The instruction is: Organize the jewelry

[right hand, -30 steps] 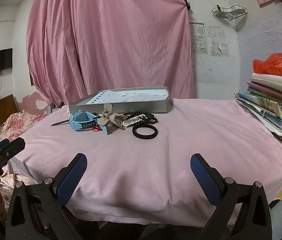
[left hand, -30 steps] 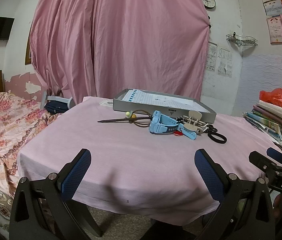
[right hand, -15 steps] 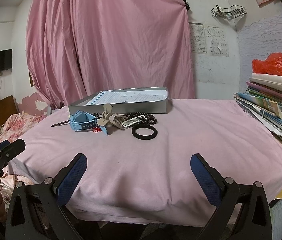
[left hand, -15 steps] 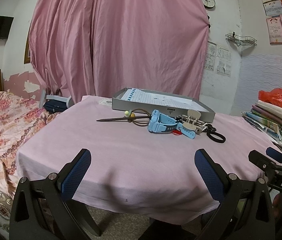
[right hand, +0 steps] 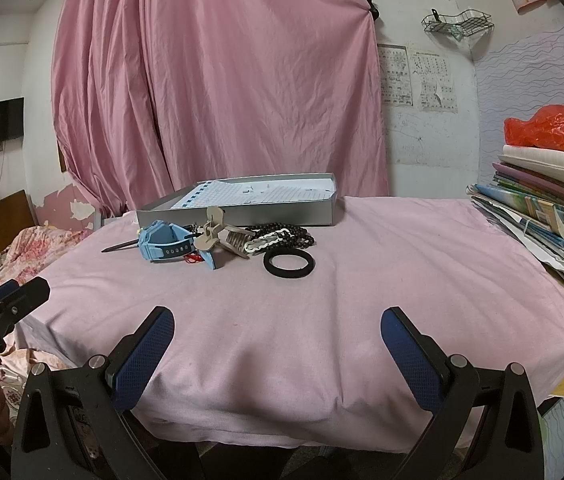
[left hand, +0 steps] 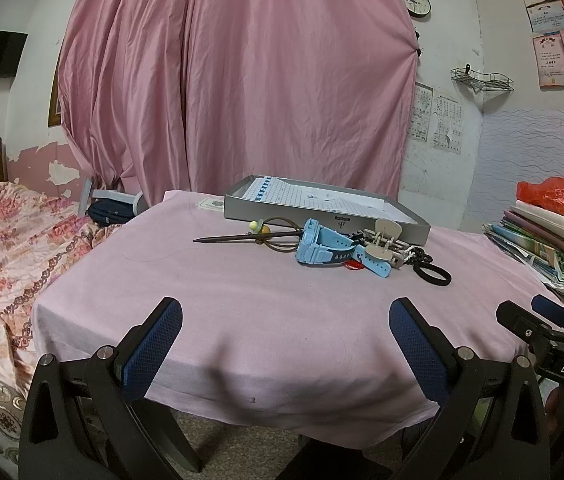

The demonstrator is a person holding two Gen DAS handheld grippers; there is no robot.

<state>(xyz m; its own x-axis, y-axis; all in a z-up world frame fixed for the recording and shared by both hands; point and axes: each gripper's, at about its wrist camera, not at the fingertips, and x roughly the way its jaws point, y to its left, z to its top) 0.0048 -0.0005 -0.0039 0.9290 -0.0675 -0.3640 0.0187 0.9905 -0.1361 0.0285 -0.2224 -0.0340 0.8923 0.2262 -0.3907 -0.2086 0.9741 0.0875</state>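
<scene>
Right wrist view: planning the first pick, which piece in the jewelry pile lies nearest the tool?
The black ring-shaped hair tie. It lies flat at the front of the pile, apart from the blue watch and dark bead strand behind it.

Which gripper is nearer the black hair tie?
Right. The hair tie lies just ahead of the right gripper; from the left gripper it sits farther off, rightward.

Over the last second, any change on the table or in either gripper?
Almost none. The left wrist view drifts slightly, so the left gripper shifted a little. Both grippers remain open and empty, short of the jewelry. The blue watch, black hair tie, hair stick and gray tray lie unmoved; the right gripper held.
</scene>
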